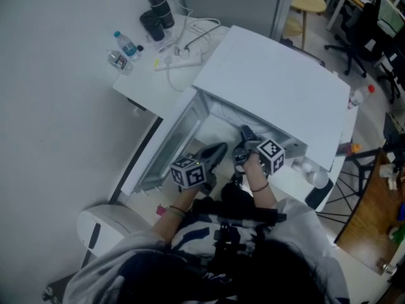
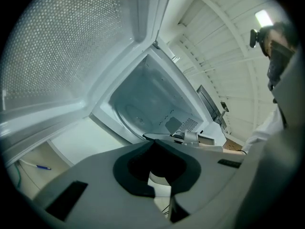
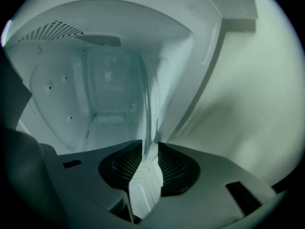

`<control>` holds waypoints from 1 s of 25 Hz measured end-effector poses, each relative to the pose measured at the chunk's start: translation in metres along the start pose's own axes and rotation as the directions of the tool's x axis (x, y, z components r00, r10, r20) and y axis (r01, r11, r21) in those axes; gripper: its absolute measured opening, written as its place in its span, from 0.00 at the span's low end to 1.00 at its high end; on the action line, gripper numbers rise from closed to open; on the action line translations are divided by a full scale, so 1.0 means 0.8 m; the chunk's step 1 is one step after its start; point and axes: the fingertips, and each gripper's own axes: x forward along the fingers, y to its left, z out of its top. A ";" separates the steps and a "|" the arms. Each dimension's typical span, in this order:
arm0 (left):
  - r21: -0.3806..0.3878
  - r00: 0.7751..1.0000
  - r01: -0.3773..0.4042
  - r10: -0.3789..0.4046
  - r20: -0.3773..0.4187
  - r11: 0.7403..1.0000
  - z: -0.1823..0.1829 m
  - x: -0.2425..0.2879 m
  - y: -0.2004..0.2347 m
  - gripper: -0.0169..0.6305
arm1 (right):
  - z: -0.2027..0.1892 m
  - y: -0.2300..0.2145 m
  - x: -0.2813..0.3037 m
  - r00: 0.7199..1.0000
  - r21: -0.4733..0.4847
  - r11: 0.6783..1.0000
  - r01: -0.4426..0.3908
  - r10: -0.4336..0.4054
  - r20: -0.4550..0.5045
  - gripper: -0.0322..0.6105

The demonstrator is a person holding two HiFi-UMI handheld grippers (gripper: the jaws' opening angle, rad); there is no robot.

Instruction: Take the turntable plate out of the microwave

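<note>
The right tool has its jaws parted. The rim of the glass turntable plate runs into the gap between them, and the pads do not look pressed on it. The left tool is closed on nothing and sits at the mouth of the microwave, below the open door at upper left. The plate is inside the cavity, mid-frame in the left gripper view. My worry is that a shallow pinch on thin, smooth glass could slip and drop the plate. Carried by one edge, it could also sag and strike the cavity lip, and the closed left tool gives it no support.
</note>
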 end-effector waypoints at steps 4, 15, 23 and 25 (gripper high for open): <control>-0.005 1.000 -0.009 0.009 0.000 1.000 0.000 -0.005 0.005 0.04 | -0.003 0.013 -0.006 1.000 -0.070 0.998 -0.002 0.004 0.027 0.12; -0.073 1.000 -0.004 0.004 -0.005 0.997 -0.008 -0.004 0.013 0.10 | -0.016 -0.010 -0.052 0.999 -0.079 0.996 -0.048 0.048 -0.009 0.11; -0.250 1.000 0.015 -0.017 -0.003 0.968 -0.022 0.024 0.026 0.21 | -0.017 -0.018 -0.062 0.997 -0.137 0.988 -0.071 0.067 -0.032 0.11; -0.303 1.000 0.019 -0.015 0.017 0.953 -0.019 0.034 0.037 0.27 | -0.013 -0.019 -0.066 0.996 -0.153 0.985 -0.083 0.079 -0.032 0.11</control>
